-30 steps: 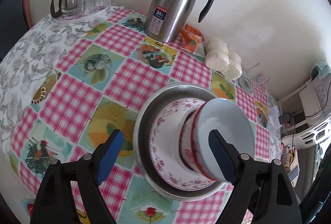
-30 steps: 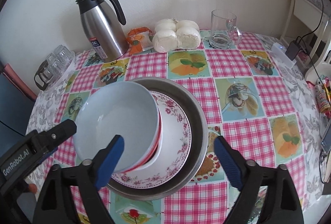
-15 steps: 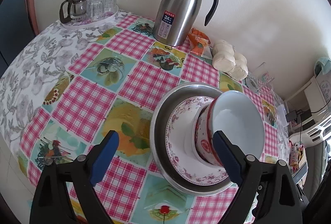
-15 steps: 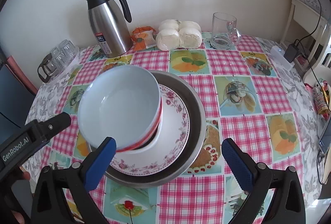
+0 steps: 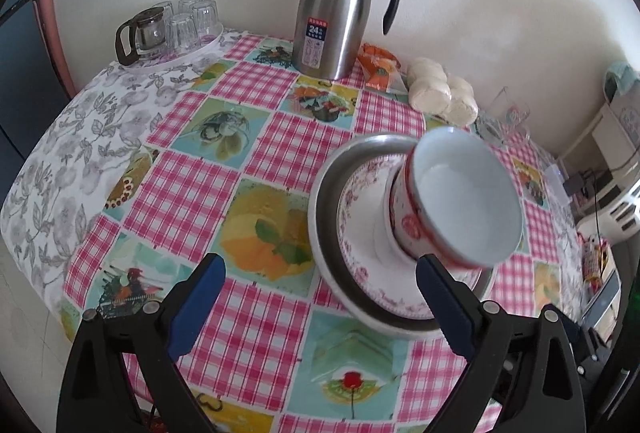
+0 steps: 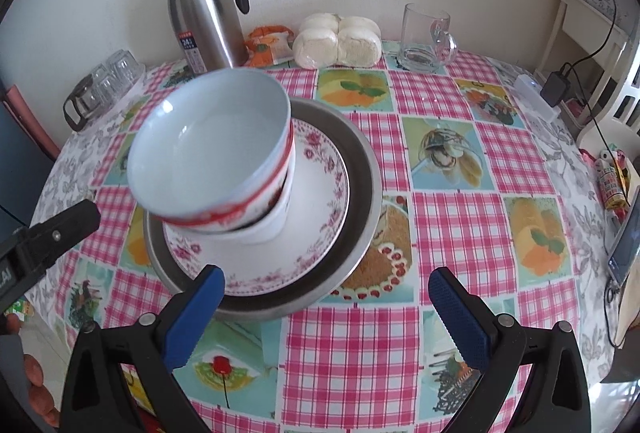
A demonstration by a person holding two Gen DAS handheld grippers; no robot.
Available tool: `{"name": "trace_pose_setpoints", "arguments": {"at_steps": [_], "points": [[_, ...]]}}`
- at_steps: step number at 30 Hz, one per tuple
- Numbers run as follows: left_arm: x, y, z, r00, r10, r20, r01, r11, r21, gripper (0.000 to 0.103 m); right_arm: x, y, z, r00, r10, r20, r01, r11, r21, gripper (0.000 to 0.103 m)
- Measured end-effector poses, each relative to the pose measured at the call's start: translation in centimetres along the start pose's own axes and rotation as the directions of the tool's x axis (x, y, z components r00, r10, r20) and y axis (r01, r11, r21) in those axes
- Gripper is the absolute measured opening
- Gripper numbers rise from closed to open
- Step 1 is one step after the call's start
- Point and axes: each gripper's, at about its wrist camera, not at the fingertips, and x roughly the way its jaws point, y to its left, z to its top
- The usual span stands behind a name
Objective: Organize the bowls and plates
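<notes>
Both grippers backed off from the dish stack, jaws widening as they went; nothing left between either pair.

Left gripper [image 5: 320, 307] and right gripper [image 6: 326, 307] both stand spread wide and empty above the checked tablecloth [image 6: 460, 217]. Bowls [image 6: 212, 149] sit nested on the flowered plate [image 6: 316, 217], inside the metal basin [image 6: 362, 169], at table centre. Top bowl looks tilted. Judgement: stacking step appears finished, release clean. Thermos [image 6: 204, 5], glass mug [image 6: 426, 37] and buns [image 6: 338, 41] stand well apart by the wall.
</notes>
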Motion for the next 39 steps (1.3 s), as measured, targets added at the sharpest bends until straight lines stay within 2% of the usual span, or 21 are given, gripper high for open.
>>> {"name": "trace_pose_setpoints", "arguments": {"at_steps": [7,17,39], "points": [[1.0,0.5,-1.9,0.998,0.051,-0.047,-0.049,0.998,0.027,0.096,0.1,0.2,-1.3,1.000,-0.012,-0.017,0.012,1.000,-0.016,0.103],[1.8,0.2,-3.6,0.984,0.149,-0.099,-0.141,0.987,0.080,0.096,0.3,0.0,-2.5,0.999,-0.028,-0.041,0.027,0.999,-0.021,0.103],[2.4,0.5,-4.5,0.975,0.166,-0.148,-0.153,0.984,0.091,0.096,0.7,-1.0,-3.8,0.996,-0.045,-0.077,0.045,0.999,0.001,0.103]]}}
